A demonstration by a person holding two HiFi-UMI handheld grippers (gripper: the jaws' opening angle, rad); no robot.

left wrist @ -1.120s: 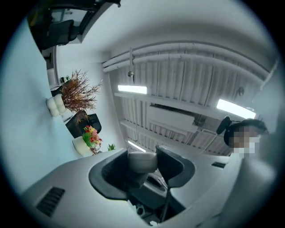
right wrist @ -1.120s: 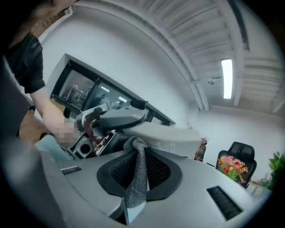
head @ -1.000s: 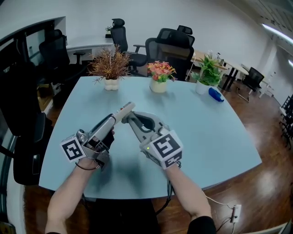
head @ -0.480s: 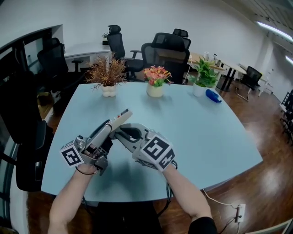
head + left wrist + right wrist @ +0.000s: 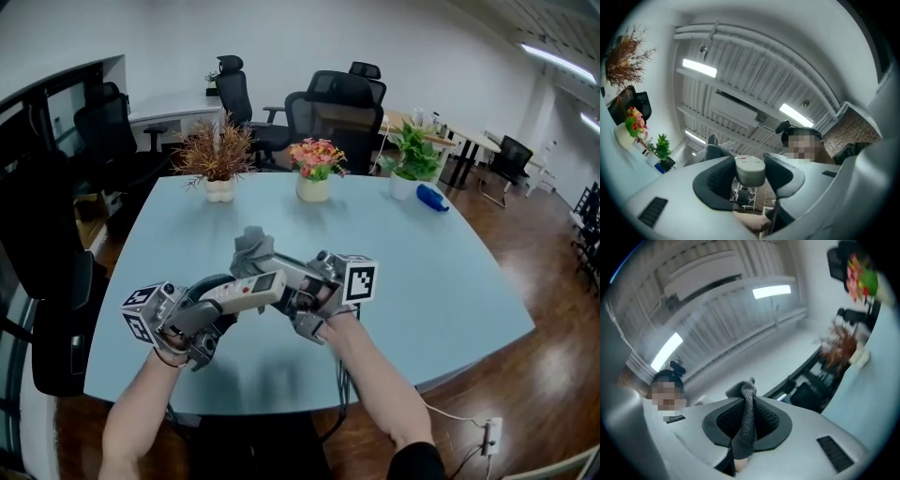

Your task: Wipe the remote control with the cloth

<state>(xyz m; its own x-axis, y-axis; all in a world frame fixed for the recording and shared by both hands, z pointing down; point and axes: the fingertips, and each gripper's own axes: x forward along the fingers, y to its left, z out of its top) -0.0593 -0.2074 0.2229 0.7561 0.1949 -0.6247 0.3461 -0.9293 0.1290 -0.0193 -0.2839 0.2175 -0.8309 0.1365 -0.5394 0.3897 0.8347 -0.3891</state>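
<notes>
- Reaching both forearms out over the table [image 5: 450, 281], the person in the head view aims the left gripper [image 5: 223, 298] rightward, clamped on the remote [image 5: 248, 289] in the air. The right gripper [image 5: 274, 266] points left and pinches the cloth [image 5: 251, 247] just above the remote's far end. Whether cloth and remote touch cannot be told. The plants [image 5: 315, 167] and chairs [image 5: 342, 98] stand well beyond.
- Left gripper view: tilted up toward the ceiling [image 5: 740, 79], the jaws are closed on the remote's [image 5: 750, 171] end. The cloth [image 5: 714, 151] peeks past one jaw.
- Right gripper view: the jaws are shut on the cloth [image 5: 744, 420], whose lower end is cut off. The background is blurred.
</notes>
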